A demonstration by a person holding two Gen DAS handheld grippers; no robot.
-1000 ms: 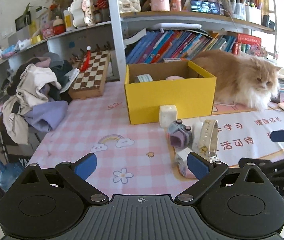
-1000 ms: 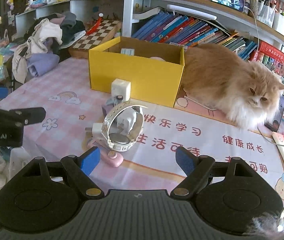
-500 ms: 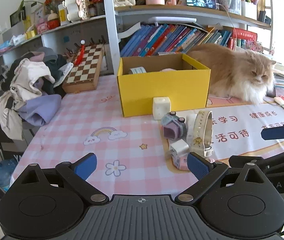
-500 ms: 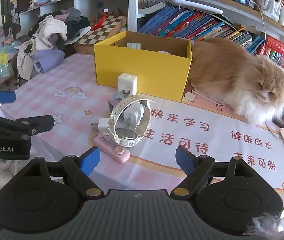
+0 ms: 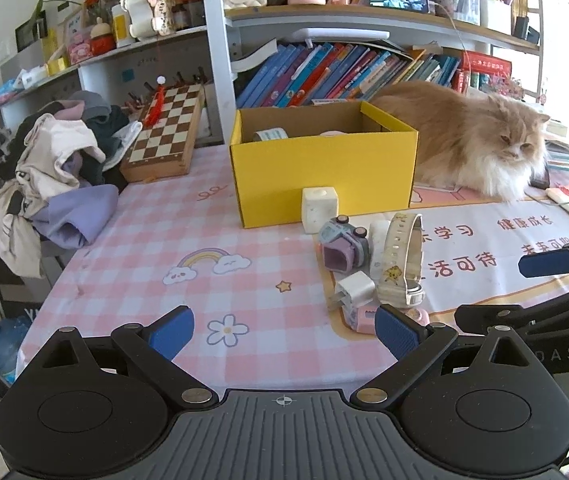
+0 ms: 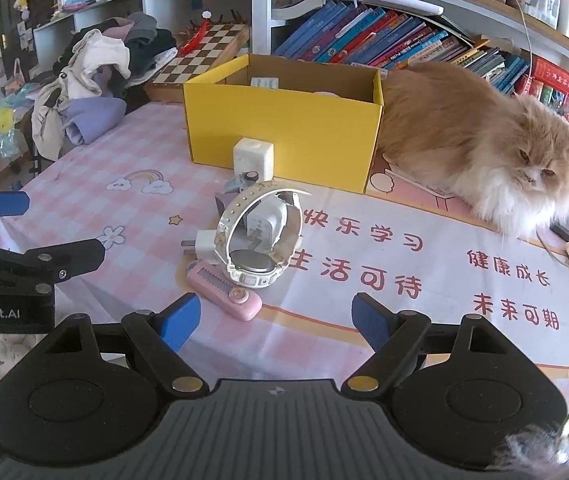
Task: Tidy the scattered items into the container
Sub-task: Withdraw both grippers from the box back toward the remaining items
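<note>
A yellow box (image 5: 324, 172) (image 6: 284, 128) stands open on the table with a tape roll (image 5: 270, 134) inside. In front of it lie a white cube (image 5: 319, 209) (image 6: 253, 158), a purple toy camera (image 5: 342, 248), a white watch (image 5: 400, 264) (image 6: 260, 236), a white charger plug (image 5: 354, 290) (image 6: 202, 242) and a pink case (image 6: 224, 290). My left gripper (image 5: 284, 330) is open and empty, low at the table's front edge. My right gripper (image 6: 276, 320) is open and empty, just short of the pink case.
An orange cat (image 5: 472, 144) (image 6: 476, 144) lies right of the box. A chessboard (image 5: 164, 136) and a heap of clothes (image 5: 56, 172) sit at the left. Bookshelves (image 5: 344, 72) stand behind. A white mat with red characters (image 6: 424, 260) covers the right of the table.
Both grippers have drawn back and lifted slightly; the items and box look a little further off and lower. Both stay open. Nothing on the table has moved.
</note>
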